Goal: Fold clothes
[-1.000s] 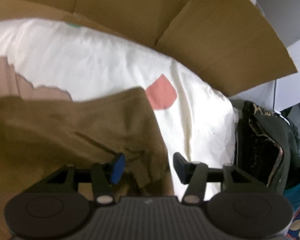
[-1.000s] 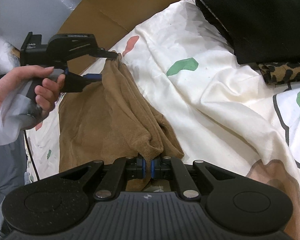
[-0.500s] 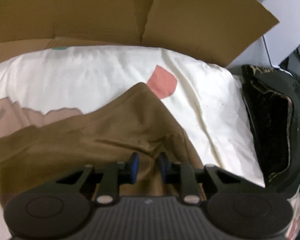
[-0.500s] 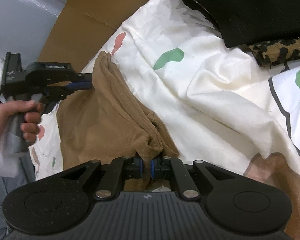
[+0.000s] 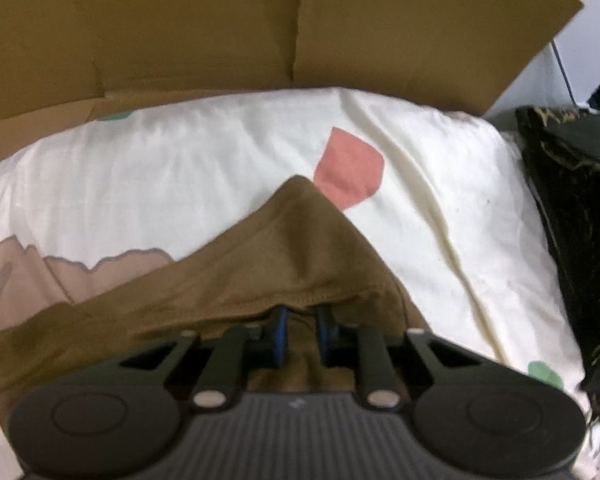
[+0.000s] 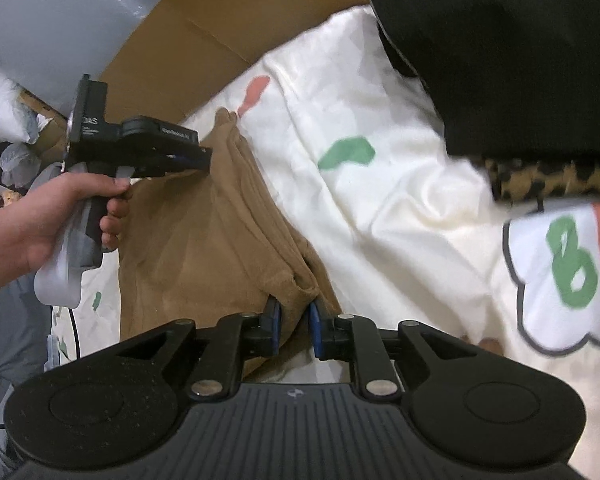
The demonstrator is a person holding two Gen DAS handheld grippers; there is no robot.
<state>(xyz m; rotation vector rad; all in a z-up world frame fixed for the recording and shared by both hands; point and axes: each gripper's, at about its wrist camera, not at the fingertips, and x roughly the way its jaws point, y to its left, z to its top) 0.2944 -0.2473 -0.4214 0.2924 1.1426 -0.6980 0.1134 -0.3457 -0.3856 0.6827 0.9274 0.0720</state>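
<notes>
- A brown garment [image 6: 204,240] lies on a white printed bedsheet [image 6: 400,208], folded lengthwise into a long narrow strip running from the sheet's far edge, by a cardboard panel [image 5: 260,28], toward its near edge.
- The right gripper [image 6: 294,320] sits at the near end of the strip. Its blue-padded fingers stand slightly apart, with a bunch of brown cloth between them; whether they press it cannot be told.
- The left gripper [image 5: 300,330] is at the far end, fingers a little apart and tucked under a stitched hem; its hold is also unclear.
- Judging progress: one lengthwise fold looks done. Crosswise folds appear to remain.
- Dark clothing [image 6: 500,52] is heaped along the sheet's right edge, apart from the garment.
</notes>
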